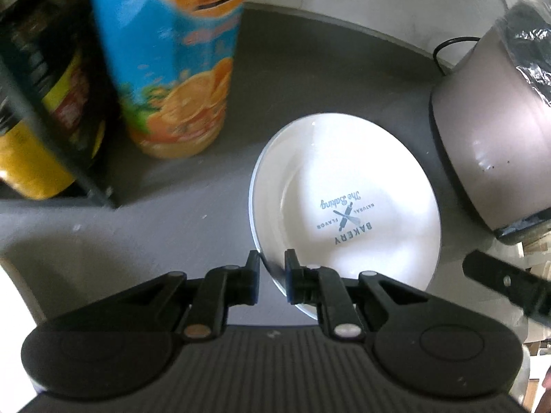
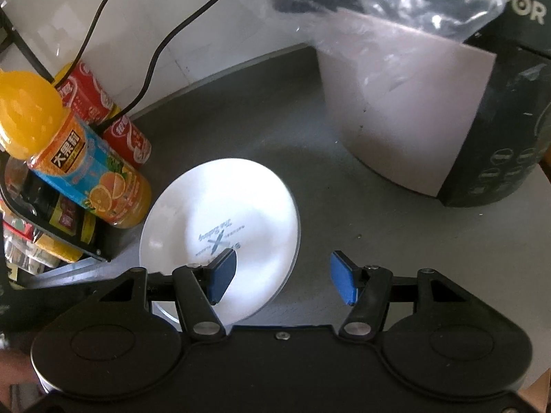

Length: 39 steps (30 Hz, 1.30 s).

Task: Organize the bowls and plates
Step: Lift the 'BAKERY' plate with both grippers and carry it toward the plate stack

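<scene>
Overexposed on the white plate point(image 1: 347, 186), washing out its print in the right view. Blurred on the orange juice bottle point(image 1: 179, 69); bent by fisheye at edges.

The juice bottle point(image 1: 172, 58) is blurred, its top cut off by the edge.

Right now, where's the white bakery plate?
On the grey countertop, white bakery plate sits between orange juice bottle and pale appliance, rim pinched by left gripper.

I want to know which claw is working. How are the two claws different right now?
The left gripper is pinched shut on the rim of the white plate; the right gripper stands open, holding nothing. The left grips the plate's edge; the right only hovers over it. Both are black and point down toward that plate.
</scene>
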Motion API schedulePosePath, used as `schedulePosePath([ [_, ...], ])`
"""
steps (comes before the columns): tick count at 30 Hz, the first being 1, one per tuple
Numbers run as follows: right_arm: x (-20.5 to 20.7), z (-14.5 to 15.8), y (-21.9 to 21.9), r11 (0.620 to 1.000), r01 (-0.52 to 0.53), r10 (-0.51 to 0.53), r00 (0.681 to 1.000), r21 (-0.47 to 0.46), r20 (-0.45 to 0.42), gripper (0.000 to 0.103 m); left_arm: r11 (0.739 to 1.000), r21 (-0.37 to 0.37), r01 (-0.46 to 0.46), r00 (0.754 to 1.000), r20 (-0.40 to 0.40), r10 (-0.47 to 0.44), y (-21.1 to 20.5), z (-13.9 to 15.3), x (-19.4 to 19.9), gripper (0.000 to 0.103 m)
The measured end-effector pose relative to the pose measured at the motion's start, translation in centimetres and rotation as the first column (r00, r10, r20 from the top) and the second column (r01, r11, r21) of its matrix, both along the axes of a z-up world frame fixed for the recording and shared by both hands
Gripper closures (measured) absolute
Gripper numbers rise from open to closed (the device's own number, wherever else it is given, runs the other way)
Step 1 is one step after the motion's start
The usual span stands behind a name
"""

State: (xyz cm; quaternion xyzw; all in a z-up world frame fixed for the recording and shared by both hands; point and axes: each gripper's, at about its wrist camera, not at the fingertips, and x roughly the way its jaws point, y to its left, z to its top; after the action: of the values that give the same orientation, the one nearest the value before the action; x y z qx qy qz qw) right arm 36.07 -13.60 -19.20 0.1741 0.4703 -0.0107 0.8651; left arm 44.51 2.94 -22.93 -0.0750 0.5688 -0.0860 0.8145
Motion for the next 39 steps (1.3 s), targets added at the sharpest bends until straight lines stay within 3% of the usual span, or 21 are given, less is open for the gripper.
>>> schedulePosePath([
  [8, 1.0, -0.7, 0.8, 0.999, -0.044, 0.045, 0.998, 0.032, -0.034, 0.043, 1.000, 0.007, -0.027, 0.999, -0.019, 0.028, 2.3, 0.1, -1.7, 0.090],
  [16, 2.4, -1.5, 1.6, 0.993, -0.090, 0.096, 0.992, 0.073, -0.079, 0.053, 0.998, 0.024, -0.060, 0.998, -0.033, 0.061, 3.9, 0.1, -2.3, 0.091],
  [24, 4.3, -2.1, 2.6, 0.989, -0.128, 0.135, 0.984, 0.068, -0.120, 0.053, 0.995, 0.042, -0.093, 0.995, -0.040, 0.094, 5.8, 0.2, -2.7, 0.093],
  [39, 6.8, -4.1, 3.8, 0.982, -0.173, 0.184, 0.963, 0.069, -0.199, 0.064, 0.985, 0.087, -0.147, 0.988, -0.039, 0.151, 7.4, 1.1, -0.8, 0.094],
])
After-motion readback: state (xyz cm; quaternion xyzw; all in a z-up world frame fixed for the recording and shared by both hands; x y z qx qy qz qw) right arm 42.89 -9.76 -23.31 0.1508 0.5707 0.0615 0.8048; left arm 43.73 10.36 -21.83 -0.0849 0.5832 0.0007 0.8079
